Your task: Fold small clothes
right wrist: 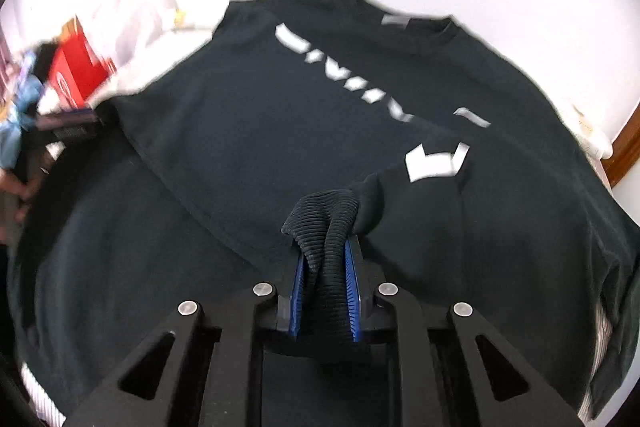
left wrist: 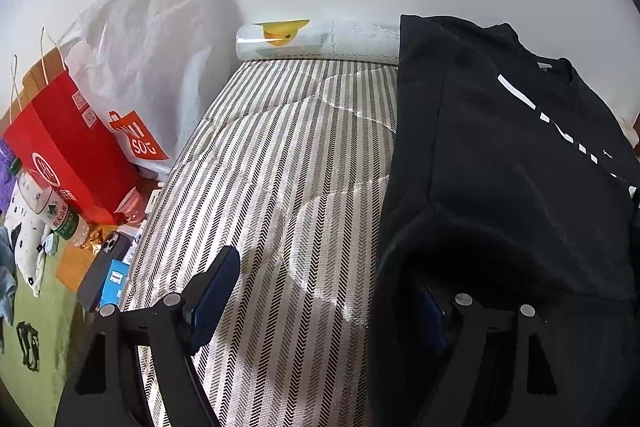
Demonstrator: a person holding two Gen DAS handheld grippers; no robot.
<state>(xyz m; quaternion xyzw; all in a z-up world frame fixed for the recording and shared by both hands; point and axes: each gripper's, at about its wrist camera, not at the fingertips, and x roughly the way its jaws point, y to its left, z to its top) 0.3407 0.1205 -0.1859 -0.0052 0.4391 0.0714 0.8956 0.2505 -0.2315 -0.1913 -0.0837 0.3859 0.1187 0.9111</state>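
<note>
Black sweatshirt [right wrist: 248,147] with blocky white lettering across the chest and a grey neck label, spread face-up over the bed's striped quilt [left wrist: 280,163], neckline toward the white wall and one sleeve folded in across the front. Right gripper [right wrist: 326,267] with blue-padded jaws clamped together on the ribbed black cuff [right wrist: 324,215] of that sleeve, bunched and lifted just above the body. Left gripper [left wrist: 320,291] with jaws wide apart at the sweatshirt's side edge, one jaw hidden under dark cloth; no telling whether it touches.
</note>
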